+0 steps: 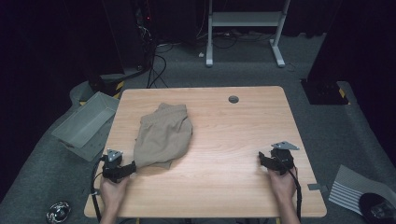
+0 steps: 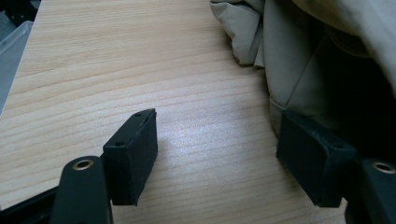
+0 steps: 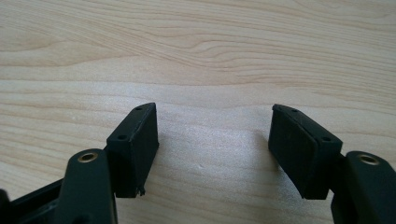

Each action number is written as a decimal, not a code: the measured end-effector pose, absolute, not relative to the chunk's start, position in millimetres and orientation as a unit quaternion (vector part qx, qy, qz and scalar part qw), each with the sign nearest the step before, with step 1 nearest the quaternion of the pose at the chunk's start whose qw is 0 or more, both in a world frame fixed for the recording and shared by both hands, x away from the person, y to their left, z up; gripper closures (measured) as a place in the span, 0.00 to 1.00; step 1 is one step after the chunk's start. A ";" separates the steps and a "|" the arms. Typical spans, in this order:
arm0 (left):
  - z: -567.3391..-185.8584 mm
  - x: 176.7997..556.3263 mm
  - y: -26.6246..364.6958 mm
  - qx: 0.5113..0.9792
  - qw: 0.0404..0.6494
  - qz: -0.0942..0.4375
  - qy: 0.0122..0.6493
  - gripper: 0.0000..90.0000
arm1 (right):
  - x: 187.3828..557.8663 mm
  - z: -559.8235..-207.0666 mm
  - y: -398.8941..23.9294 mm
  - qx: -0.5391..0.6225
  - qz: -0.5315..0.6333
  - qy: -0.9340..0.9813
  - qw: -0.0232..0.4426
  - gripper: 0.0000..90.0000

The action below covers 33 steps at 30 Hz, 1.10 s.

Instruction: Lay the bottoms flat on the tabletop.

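- A grey plastic bin (image 1: 86,122) sits on the floor by the table's left side, at about 9 o'clock from the middle of the table (image 1: 224,186).
- The left gripper (image 1: 127,169) is at the near left part of the table, at about 8 o'clock. A hand (image 1: 113,190) holds it from below.
- In the left gripper view its jaws are wide apart, with bare wood between them. It holds nothing. The right-hand pad (image 2: 310,156) sits right by the edge of the cloth; I cannot tell if it touches.
- The tan shorts (image 1: 163,135) lie crumpled on the left half of the table, at about 10 o'clock from the middle. Their near corner is just beside the left gripper.
- A small round hole (image 1: 233,99) is in the table top at the far edge, at about 12 o'clock.
- The right gripper (image 1: 262,159) is at the near right part of the table, at about 4 o'clock, well apart from the shorts. Its jaws are wide apart too and hold nothing.
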<state>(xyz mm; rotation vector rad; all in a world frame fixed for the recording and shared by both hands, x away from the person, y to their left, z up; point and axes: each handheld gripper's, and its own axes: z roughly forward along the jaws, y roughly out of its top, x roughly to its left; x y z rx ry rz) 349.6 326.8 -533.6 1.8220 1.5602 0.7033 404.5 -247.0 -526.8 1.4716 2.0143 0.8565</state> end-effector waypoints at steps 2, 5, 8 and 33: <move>-533.6 349.7 326.6 0.692 0.315 0.267 0.592 0.32 | 404.5 -526.8 -247.0 0.540 0.315 0.740 0.249 0.37; -533.6 349.7 326.6 0.692 0.315 0.267 0.593 0.32 | 404.5 -526.8 -247.0 0.540 0.315 0.740 0.249 0.37; -533.7 349.9 326.3 0.693 0.317 0.265 0.591 0.31 | 404.5 -526.8 -247.0 0.541 0.314 0.739 0.249 0.37; -522.7 347.7 343.0 0.668 0.357 0.238 0.609 0.23 | 404.5 -526.7 -246.9 0.538 0.316 0.741 0.247 0.36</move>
